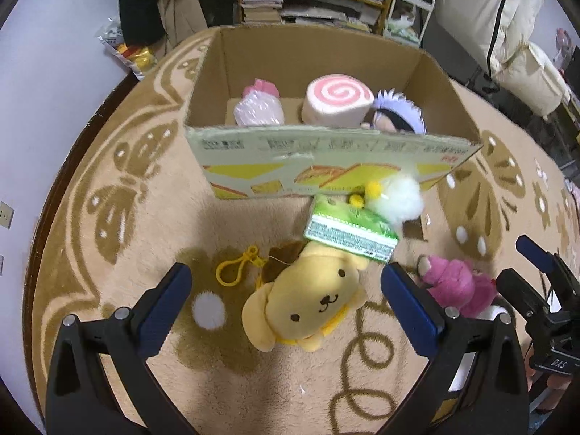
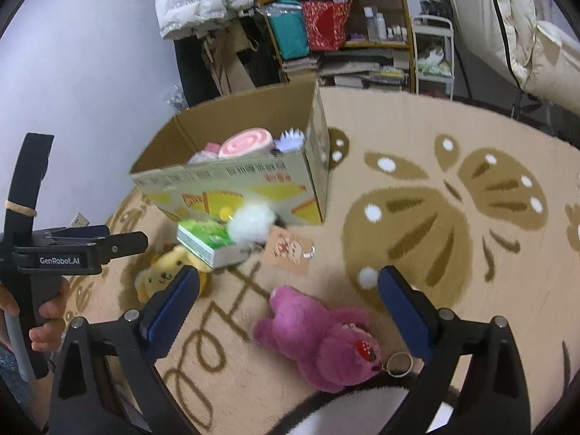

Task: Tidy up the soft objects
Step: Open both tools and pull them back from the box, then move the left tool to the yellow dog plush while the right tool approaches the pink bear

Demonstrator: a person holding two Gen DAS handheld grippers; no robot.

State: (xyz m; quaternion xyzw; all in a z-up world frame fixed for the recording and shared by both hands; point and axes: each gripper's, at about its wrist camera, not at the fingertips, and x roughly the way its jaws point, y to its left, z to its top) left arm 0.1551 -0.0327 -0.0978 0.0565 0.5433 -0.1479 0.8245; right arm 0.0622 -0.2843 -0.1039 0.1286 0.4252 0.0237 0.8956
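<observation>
A yellow dog plush (image 1: 308, 301) with a yellow clip (image 1: 235, 268) lies on the beige rug, between the open fingers of my left gripper (image 1: 286, 275). A pink bear plush (image 2: 319, 337) lies between the open fingers of my right gripper (image 2: 286, 279); it also shows in the left wrist view (image 1: 456, 286). A green plush box (image 1: 349, 230) with a white fluffy toy (image 1: 398, 195) lies by the cardboard box (image 1: 326, 159). Inside the box are a pink swirl roll (image 1: 339, 103), a pink-white plush (image 1: 259, 105) and a purple-frilled doll (image 1: 397, 114).
A small printed card (image 2: 290, 248) lies on the rug near the box corner. Shelves (image 2: 348, 32) with bags and books stand behind the box. A wall is at the left, white bedding (image 2: 525, 25) at the right. A white furry item (image 2: 348, 413) sits at the bottom edge.
</observation>
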